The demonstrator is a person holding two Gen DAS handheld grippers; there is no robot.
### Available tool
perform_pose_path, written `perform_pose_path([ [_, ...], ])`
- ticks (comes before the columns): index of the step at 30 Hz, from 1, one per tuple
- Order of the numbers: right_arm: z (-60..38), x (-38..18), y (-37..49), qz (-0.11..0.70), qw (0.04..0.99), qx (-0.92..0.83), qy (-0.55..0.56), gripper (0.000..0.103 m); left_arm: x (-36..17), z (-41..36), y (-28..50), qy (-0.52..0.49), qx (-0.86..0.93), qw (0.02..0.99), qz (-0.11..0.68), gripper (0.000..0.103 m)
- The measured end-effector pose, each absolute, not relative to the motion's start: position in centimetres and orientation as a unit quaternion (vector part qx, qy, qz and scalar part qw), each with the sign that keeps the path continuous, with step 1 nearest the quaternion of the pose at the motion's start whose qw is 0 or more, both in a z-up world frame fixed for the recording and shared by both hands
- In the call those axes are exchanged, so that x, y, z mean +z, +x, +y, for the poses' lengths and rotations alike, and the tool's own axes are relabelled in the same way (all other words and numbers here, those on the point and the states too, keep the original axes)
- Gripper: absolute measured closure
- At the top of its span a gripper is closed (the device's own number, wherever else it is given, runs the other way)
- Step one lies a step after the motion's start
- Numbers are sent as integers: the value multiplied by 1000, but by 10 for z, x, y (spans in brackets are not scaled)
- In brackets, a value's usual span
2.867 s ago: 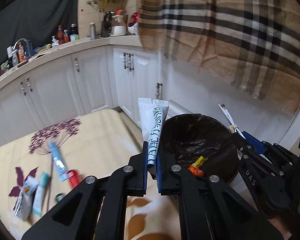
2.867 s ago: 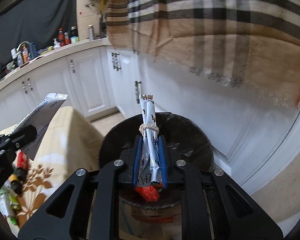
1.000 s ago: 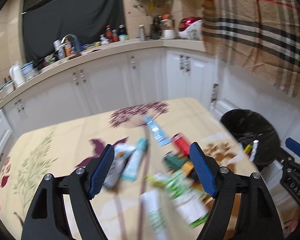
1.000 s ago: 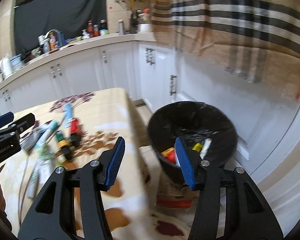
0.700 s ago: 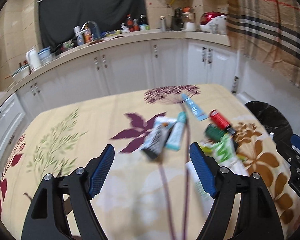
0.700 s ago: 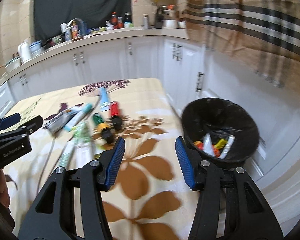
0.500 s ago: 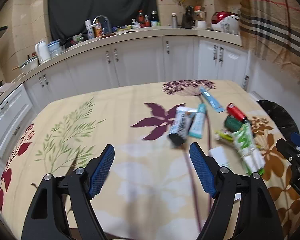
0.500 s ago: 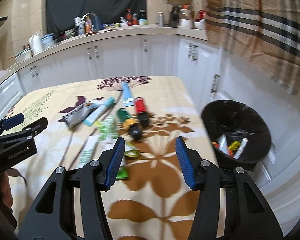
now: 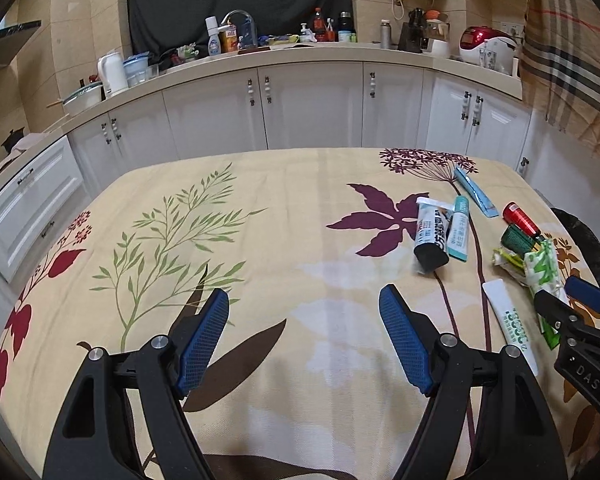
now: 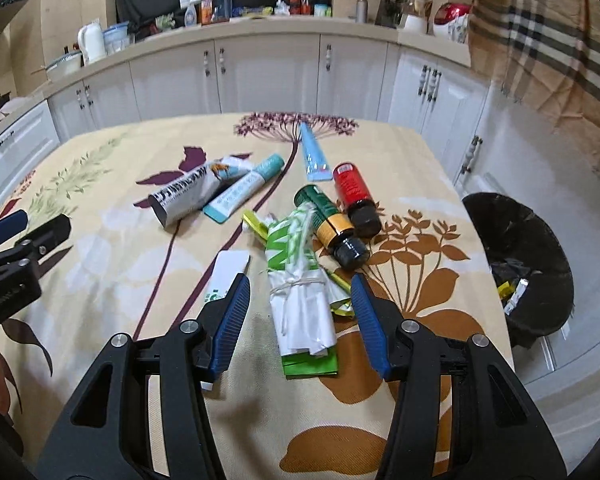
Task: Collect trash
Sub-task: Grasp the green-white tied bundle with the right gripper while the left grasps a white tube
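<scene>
Left gripper [image 9: 304, 340]: jaws spread wide, nothing between the pads, poised over bare floral tablecloth [image 9: 260, 240]. Right gripper [image 10: 300, 316]: jaws parted moderately, empty, framing the lower end of a tied green-and-white bag bundle [image 10: 300, 292] without touching it. Trash clustered at about 1 o'clock of the left gripper and 12 o'clock of the right: grey-and-white tube [image 10: 192, 194] touching a teal tube [image 10: 246, 188]; light-blue sachet [image 10: 314, 154] toward the far edge; red bottle [image 10: 356, 196] just beside a green bottle with orange band [image 10: 330, 220]; white tube with green print [image 10: 226, 272] at 10 o'clock of the right gripper, partly hidden by its left finger. Black-lined trash bin [image 10: 540, 304] on the floor at 3 o'clock, off the table's edge, holding several wrappers.
</scene>
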State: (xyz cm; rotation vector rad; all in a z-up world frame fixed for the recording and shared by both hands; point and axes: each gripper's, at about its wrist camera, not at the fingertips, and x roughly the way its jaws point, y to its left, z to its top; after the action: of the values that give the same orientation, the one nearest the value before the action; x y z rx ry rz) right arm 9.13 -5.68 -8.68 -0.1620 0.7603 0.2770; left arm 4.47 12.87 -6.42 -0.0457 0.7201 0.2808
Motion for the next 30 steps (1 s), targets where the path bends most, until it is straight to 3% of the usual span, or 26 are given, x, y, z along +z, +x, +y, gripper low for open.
perform_pose_path([
  [2,-56,-89,94,377,913,131,-84,61,-65,129,45,-24,135,926,352,28],
  [3,-56,-91,96,382,911,132,-86,73,-66,128,45,-24,134,926,352,28],
  [30,-161,-71,83,340,938,66,-16,73,-82,17,66,-1,33,921,388,29],
])
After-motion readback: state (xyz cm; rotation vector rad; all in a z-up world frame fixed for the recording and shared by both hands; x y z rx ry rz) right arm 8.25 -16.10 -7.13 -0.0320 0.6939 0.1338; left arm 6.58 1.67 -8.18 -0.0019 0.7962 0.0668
